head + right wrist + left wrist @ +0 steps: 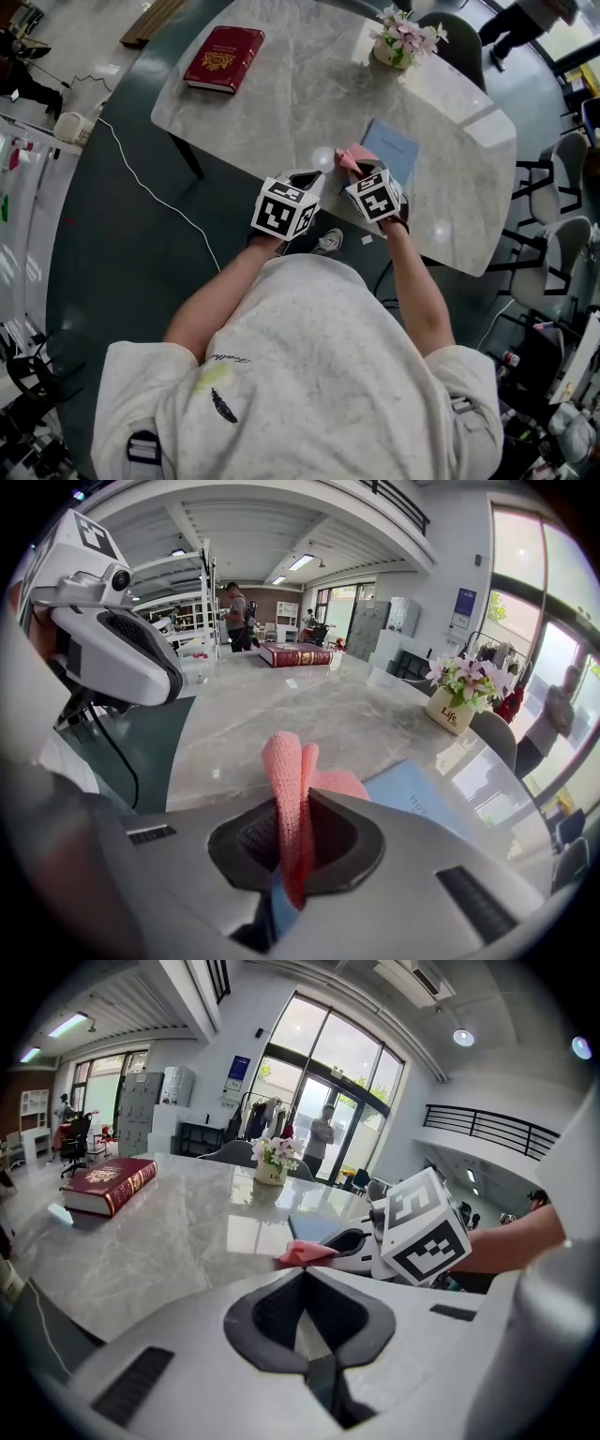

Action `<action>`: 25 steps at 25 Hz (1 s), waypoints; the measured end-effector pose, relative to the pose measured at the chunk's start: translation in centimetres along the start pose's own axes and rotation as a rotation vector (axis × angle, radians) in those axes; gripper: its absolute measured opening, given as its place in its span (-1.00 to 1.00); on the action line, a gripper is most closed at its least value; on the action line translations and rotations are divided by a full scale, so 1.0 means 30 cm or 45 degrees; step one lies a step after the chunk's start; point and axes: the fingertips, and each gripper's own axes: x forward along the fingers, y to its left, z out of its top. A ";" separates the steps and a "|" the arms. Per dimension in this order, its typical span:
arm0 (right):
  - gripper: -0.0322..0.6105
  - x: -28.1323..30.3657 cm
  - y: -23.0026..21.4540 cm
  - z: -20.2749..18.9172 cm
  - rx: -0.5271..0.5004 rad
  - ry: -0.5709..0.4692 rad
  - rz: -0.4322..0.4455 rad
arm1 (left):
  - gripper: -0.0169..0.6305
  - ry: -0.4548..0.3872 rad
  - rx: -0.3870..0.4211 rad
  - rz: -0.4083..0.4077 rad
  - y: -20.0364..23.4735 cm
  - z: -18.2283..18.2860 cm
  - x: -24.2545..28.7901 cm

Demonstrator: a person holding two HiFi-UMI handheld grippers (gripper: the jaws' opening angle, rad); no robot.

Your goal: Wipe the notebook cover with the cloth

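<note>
A pale blue notebook (392, 149) lies flat on the marble table (281, 103) near its front edge; it also shows in the right gripper view (422, 799). My right gripper (360, 169) is shut on a pink knitted cloth (289, 789), whose folds stick up between the jaws. In the head view the cloth (349, 157) hangs just left of the notebook's near corner. My left gripper (302, 180) sits beside the right one at the table edge, shut and holding nothing. The left gripper view shows the cloth (305, 1253) and the right gripper's marker cube (424, 1227).
A dark red book (224, 58) lies at the far left of the table. A small pot of pink flowers (404, 39) stands at the far side. Chairs (553, 244) line the right side. A white cable (150, 187) runs over the dark floor to the left.
</note>
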 end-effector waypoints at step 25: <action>-0.85 -0.175 0.197 -0.064 0.236 -0.110 -0.116 | -0.93 0.000 0.084 -0.158 -0.133 -0.073 -0.087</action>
